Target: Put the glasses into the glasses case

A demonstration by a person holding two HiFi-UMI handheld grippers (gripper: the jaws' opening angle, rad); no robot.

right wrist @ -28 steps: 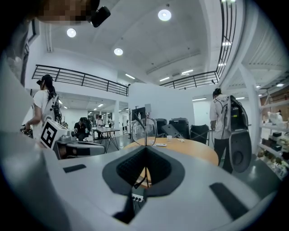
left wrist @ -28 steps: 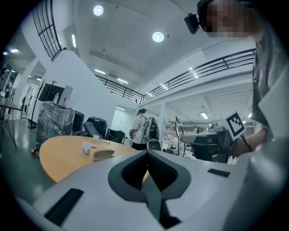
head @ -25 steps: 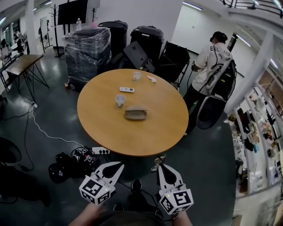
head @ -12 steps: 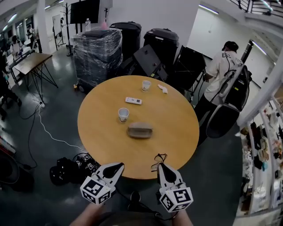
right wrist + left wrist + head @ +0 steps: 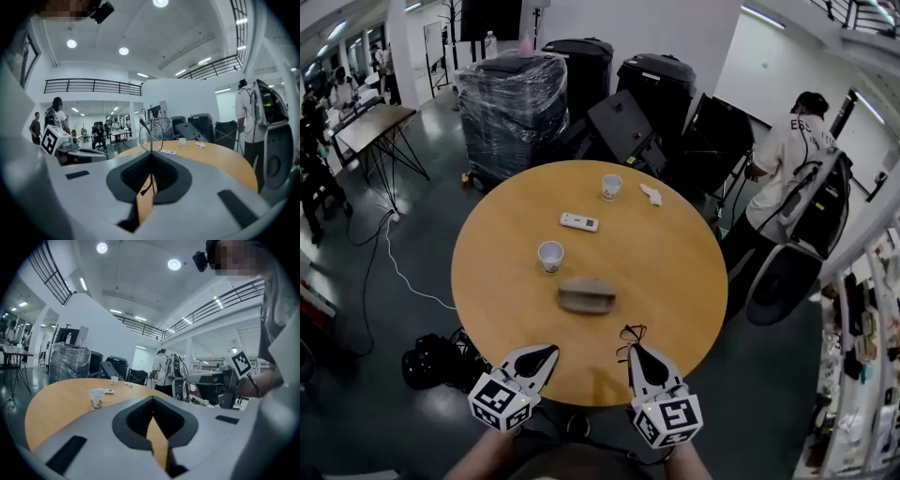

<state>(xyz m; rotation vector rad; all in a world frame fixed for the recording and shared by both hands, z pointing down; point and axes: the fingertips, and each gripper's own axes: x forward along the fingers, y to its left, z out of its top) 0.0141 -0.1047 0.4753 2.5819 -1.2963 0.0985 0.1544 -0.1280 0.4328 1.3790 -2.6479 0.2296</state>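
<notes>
A pair of thin dark-framed glasses [image 5: 630,336] sticks up from the tip of my right gripper [image 5: 635,352], which is shut on them over the near edge of the round wooden table [image 5: 675,272]. In the right gripper view the glasses [image 5: 151,135] stand upright just past the closed jaws. The grey-brown glasses case [image 5: 587,294] lies closed near the table's middle, ahead and left of the right gripper. My left gripper [image 5: 540,355] hangs shut and empty at the table's near edge; its view shows jaws meeting with nothing between them.
On the table stand a paper cup [image 5: 549,255], a white remote [image 5: 579,222], a second cup [image 5: 611,186] and a small white object [image 5: 652,194]. A person [image 5: 792,159] stands at the right behind the table. Wrapped pallet [image 5: 508,103], black bins and cables on the floor surround it.
The view has closed in on the table: both grippers now reach over its near edge, and the case lies nearer. The right gripper has kept hold of the glasses throughout.
</notes>
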